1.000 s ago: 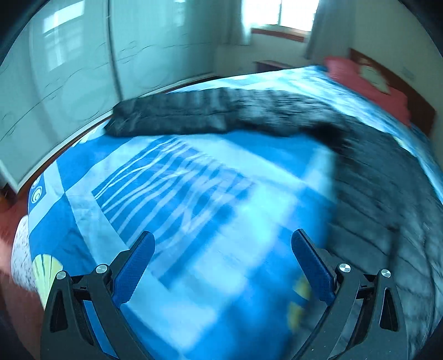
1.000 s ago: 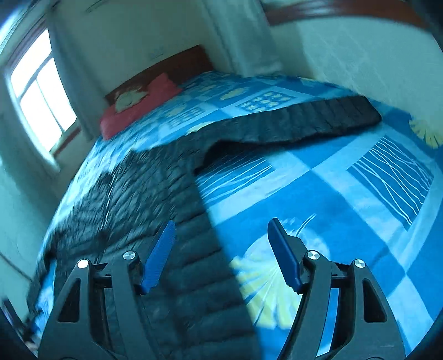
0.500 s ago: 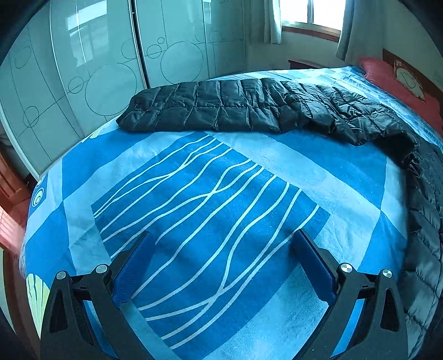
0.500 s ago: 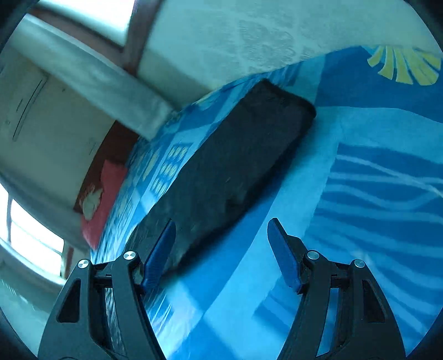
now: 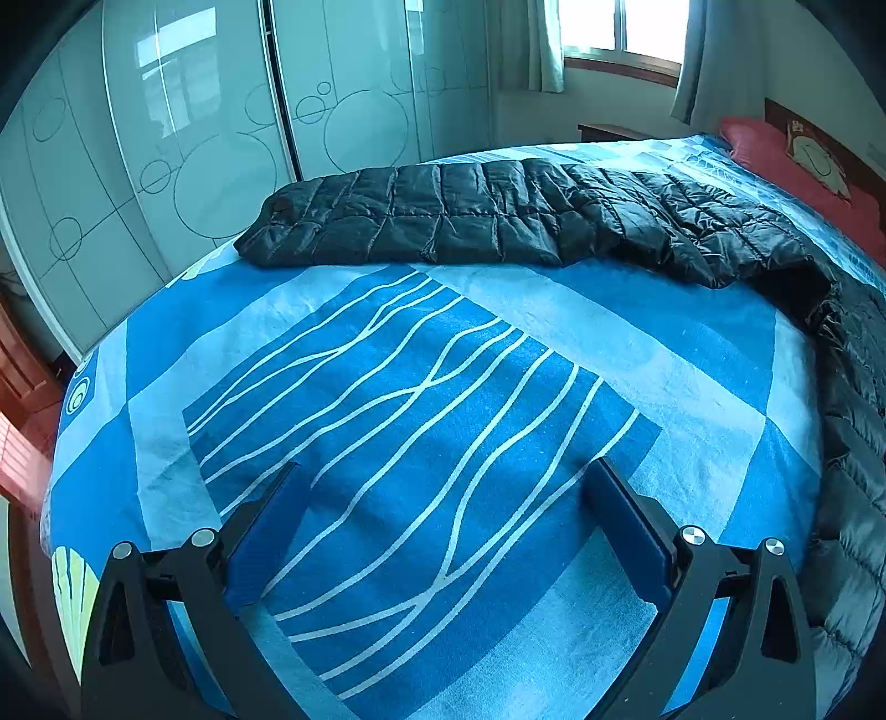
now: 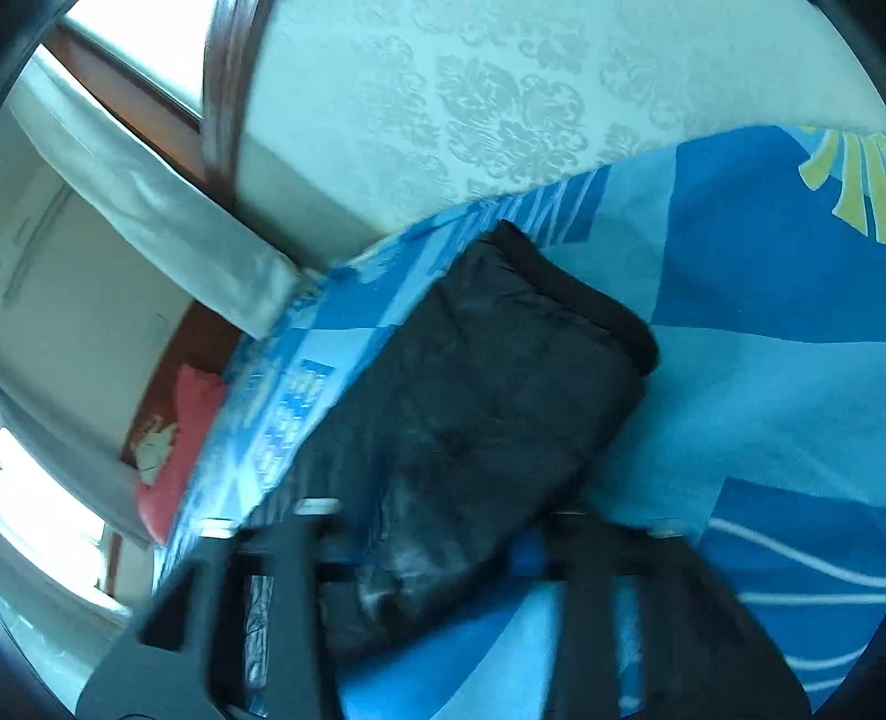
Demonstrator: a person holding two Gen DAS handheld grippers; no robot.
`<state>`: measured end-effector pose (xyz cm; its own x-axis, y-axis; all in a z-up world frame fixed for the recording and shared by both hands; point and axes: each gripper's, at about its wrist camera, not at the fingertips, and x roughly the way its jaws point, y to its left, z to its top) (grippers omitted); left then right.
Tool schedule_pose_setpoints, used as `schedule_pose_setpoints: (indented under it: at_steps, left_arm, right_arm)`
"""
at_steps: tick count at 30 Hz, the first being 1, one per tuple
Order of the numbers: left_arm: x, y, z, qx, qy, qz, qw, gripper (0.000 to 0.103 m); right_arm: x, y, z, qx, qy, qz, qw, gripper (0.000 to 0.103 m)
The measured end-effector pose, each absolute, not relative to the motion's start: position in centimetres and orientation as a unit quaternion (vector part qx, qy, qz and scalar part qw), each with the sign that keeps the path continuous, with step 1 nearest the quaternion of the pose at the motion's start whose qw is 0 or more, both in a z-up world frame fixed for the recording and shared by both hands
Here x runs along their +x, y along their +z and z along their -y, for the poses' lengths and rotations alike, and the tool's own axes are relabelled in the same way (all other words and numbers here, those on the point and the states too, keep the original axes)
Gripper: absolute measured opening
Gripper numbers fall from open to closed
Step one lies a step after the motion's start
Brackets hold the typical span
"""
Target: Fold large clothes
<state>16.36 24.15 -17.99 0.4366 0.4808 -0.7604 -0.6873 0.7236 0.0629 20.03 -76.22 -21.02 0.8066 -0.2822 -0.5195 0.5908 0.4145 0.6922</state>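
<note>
A black quilted down jacket lies spread on a blue patterned bed. In the left wrist view one sleeve (image 5: 432, 221) stretches across the far side and the body runs down the right edge. My left gripper (image 5: 443, 531) is open and empty, low over the bedsheet (image 5: 421, 387), well short of the sleeve. In the blurred right wrist view the other sleeve (image 6: 482, 399) lies between my right gripper's spread jaws (image 6: 437, 526), cuff end toward the bed's edge. The right gripper is open around the sleeve; I cannot tell whether it touches it.
Glass wardrobe doors (image 5: 221, 138) stand beyond the bed's far side. A red pillow (image 5: 775, 149) and headboard are at the far right, a window (image 5: 620, 27) behind. In the right wrist view a patterned wall (image 6: 526, 94) and grey curtain (image 6: 166, 221) lie past the bed edge.
My right gripper has swung from the jacket body to the sleeve and closed in over it, the view tilting. My left gripper turned toward the far sleeve, then held nearly still.
</note>
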Motion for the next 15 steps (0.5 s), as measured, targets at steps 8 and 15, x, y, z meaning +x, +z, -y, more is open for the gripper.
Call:
schedule_pose_setpoints:
  at_steps: [8,15]
  left_arm:
    - [16.4,-18.0,-24.1,-0.128,0.35,-0.397,0.839,0.099]
    - [16.3,-18.1,-24.1,-0.129,0.349,-0.394,0.84,0.099]
  right_arm:
    - [22.0,-14.2,68.8,0.348,-0.239,-0.159,0.893,0.007]
    - [27.9,-8.5,54.0,0.218,-0.141,-0.187,0.947,0.007]
